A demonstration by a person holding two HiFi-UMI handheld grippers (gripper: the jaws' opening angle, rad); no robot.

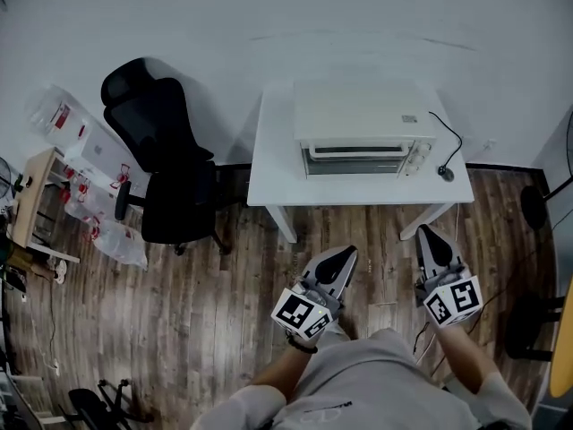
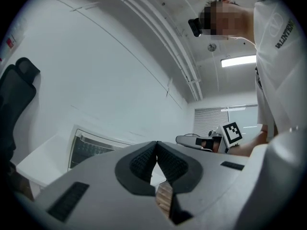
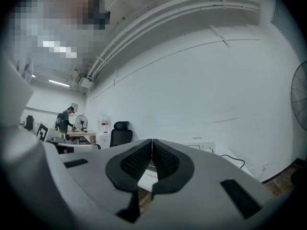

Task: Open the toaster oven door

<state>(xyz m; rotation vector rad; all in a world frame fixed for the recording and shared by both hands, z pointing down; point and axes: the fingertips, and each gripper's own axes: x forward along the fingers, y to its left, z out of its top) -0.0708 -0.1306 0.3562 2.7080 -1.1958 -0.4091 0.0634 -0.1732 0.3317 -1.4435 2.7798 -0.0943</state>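
Toaster oven (image 1: 365, 133) sits closed on the far tabletop (image 1: 269, 182); left tool (image 1: 343, 256) and right tool (image 1: 428, 235), both pinched together and empty, hover near. One should widen before taking the door handle (image 1: 356, 149).

Bright, even indoor light. Ceiling lamp (image 2: 238, 60) glares white. Soft shadow on wall (image 1: 269, 25) just beside office chair (image 1: 161, 150). Gripper views fisheye-bent, with dark corners.
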